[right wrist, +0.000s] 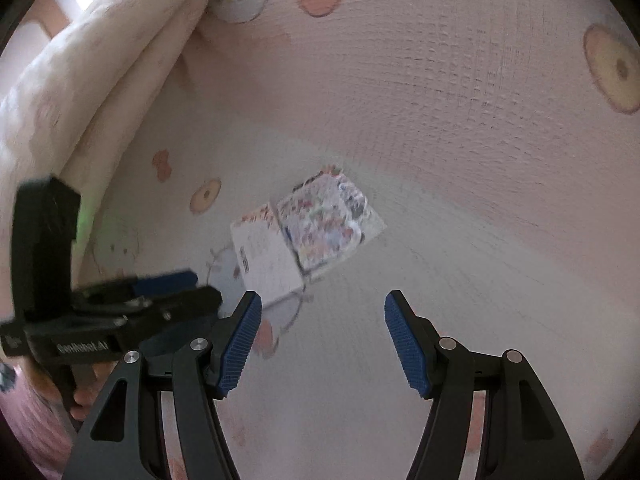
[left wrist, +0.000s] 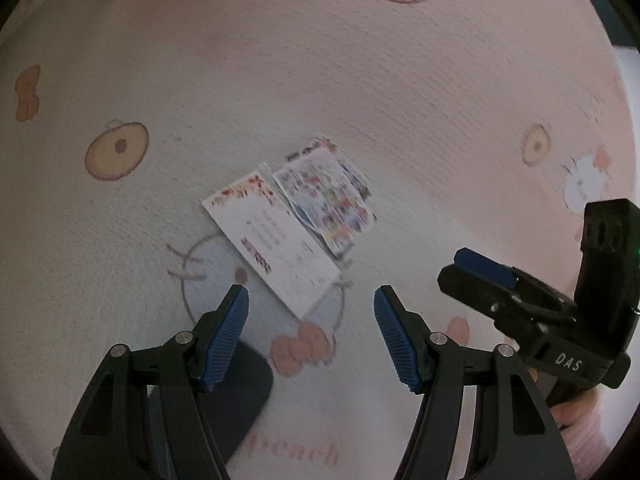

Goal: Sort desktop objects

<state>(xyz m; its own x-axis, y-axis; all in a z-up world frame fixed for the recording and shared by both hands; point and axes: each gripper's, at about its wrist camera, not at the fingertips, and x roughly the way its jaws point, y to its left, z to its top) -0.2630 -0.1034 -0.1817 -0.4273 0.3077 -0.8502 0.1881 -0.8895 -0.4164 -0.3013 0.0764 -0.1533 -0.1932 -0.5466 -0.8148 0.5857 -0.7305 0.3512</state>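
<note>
A white card [left wrist: 276, 240] with a floral corner lies flat on the pink printed cloth [left wrist: 360, 92]. A colourful sheet of small pictures [left wrist: 328, 196] lies beside it, touching its far edge. Both show in the right wrist view, the card [right wrist: 266, 256] and the sheet [right wrist: 328, 224]. My left gripper [left wrist: 311, 300] is open and empty, hovering just short of the card. My right gripper [right wrist: 323, 304] is open and empty, just short of the two papers. The right gripper also shows at the right of the left wrist view [left wrist: 484, 268], the left gripper at the left of the right wrist view [right wrist: 172, 284].
A folded cream blanket [right wrist: 100, 64] is heaped at the upper left in the right wrist view. A dark flat object [left wrist: 236, 396] lies under my left finger in the left wrist view. The cloth carries printed peaches and cartoon faces.
</note>
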